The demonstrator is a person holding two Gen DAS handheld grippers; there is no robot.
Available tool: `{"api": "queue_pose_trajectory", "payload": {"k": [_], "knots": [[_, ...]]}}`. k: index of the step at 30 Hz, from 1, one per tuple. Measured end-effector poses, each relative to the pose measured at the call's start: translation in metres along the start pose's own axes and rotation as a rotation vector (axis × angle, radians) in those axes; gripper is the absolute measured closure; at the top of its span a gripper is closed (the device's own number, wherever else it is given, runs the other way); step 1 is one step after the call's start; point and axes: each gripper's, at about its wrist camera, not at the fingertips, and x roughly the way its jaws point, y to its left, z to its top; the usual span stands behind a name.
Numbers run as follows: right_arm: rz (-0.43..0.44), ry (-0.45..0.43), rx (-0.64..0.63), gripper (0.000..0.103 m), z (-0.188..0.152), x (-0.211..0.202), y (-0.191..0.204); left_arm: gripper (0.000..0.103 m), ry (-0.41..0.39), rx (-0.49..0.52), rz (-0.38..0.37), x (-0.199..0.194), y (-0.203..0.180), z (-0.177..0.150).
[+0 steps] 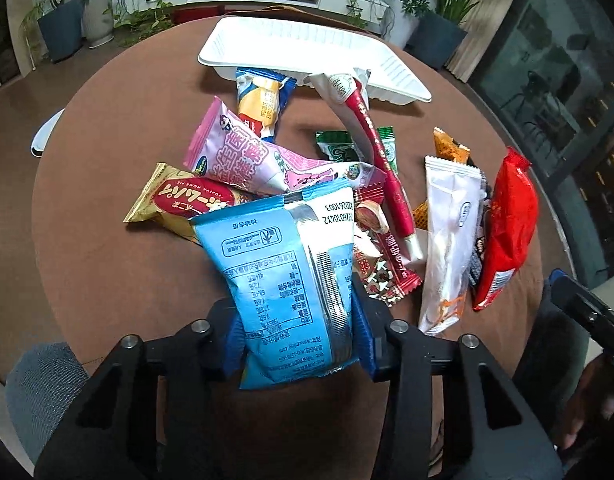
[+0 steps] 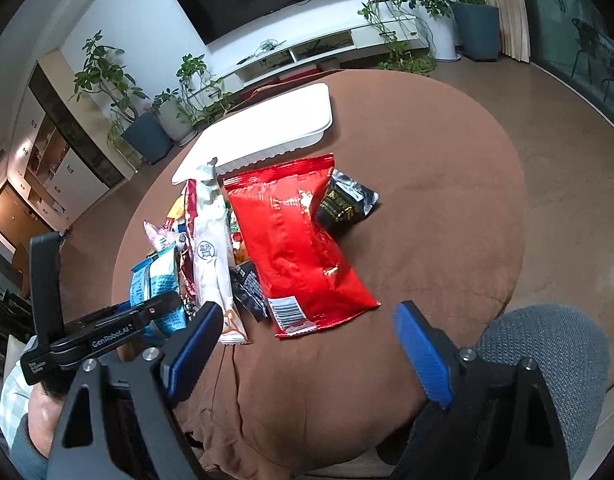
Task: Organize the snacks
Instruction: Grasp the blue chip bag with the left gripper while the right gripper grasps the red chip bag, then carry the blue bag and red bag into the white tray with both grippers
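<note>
My left gripper point(image 1: 301, 320) is shut on a light blue snack packet point(image 1: 283, 280) and holds it above the near side of the pile. The packet also shows in the right wrist view point(image 2: 157, 280). A white tray point(image 1: 307, 56) lies at the far side of the round brown table point(image 1: 127, 280). Several snacks lie between: a pink bag point(image 1: 243, 152), a gold pie pack point(image 1: 179, 200), a long red stick pack point(image 1: 383, 160), a white wrapper point(image 1: 451, 232) and a red bag point(image 1: 507, 228). My right gripper point(image 2: 307, 332) is open and empty, just short of the red bag point(image 2: 299, 240).
A black packet point(image 2: 343, 204) lies behind the red bag, a green one point(image 1: 339, 146) mid-pile. Grey chair backs point(image 2: 547, 344) stand at the near edge. Potted plants point(image 2: 147, 136) and a TV shelf stand beyond the table.
</note>
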Motion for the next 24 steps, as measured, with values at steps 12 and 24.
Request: {"api": "queue_pose_trajectory", "payload": {"k": [12,24], "knots": [[-0.039,0.007,-0.091,0.015,0.01,0.018,0.008,0.063,-0.004,0.014,-0.139,-0.019,0.002,-0.014],[-0.041,0.067,-0.18,0.04,0.023,0.051,0.017,0.063,-0.011,0.012,-0.195,-0.023,0.008,-0.016]]}}
